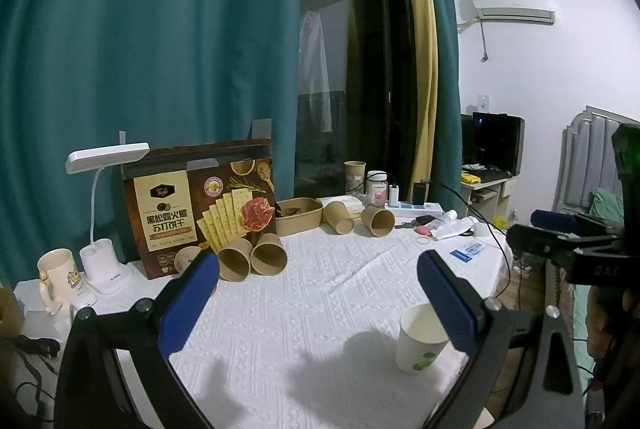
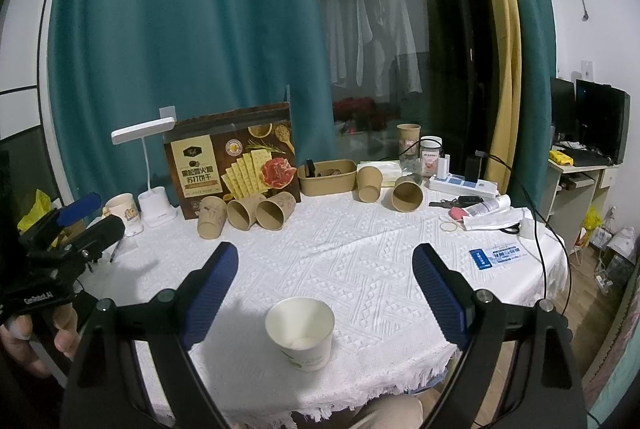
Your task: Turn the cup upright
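Observation:
A white paper cup [image 2: 301,333] with a green print stands upright, mouth up, on the white tablecloth [image 2: 344,261] near the front edge. It also shows in the left wrist view [image 1: 421,337], partly behind the right finger. My right gripper [image 2: 325,271] is open and empty, with the cup just below and between its blue pads. My left gripper [image 1: 318,277] is open and empty, to the left of the cup. Each gripper shows at the edge of the other's view.
Several brown paper cups [image 2: 256,212] lie on their sides by a cracker box [image 2: 232,159]; two more [image 2: 406,192] lie near a brown tray [image 2: 328,177]. A desk lamp [image 2: 154,165], a mug [image 2: 124,211], a power strip [image 2: 464,185], keys and papers stand at the back and right.

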### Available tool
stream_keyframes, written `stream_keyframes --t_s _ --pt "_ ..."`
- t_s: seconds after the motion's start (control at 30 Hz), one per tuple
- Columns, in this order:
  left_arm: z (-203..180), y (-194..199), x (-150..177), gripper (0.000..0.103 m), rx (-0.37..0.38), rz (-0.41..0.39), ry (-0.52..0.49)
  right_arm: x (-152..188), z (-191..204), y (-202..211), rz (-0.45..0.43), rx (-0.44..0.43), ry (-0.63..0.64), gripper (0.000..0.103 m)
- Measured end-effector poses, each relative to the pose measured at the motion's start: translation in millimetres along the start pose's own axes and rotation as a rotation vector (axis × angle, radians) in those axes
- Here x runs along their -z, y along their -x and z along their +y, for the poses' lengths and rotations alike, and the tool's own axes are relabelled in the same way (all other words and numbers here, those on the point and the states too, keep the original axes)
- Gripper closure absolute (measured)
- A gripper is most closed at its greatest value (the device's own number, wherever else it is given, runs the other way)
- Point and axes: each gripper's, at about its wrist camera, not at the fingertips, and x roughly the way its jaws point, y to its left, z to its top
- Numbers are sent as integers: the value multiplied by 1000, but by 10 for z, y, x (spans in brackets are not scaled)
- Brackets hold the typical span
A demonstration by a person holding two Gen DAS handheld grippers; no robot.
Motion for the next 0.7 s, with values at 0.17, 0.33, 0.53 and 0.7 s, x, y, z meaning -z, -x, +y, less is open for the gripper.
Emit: stream_keyframes --t_s 0.17,0.33,0.53,0.7 --pt "-3 -5 2 4 0 -4 1 -1 1 1 -1 0 0 16" --pt "-4 -4 2 4 0 -3 1 -5 -2 -2 0 -1 0 16" --pt "-3 -1 4 4 0 -4 1 -7 0 -3 0 -1 0 16" --pt "-15 -9 -7 4 2 -3 2 -7 5 -3 0 0 0 16"
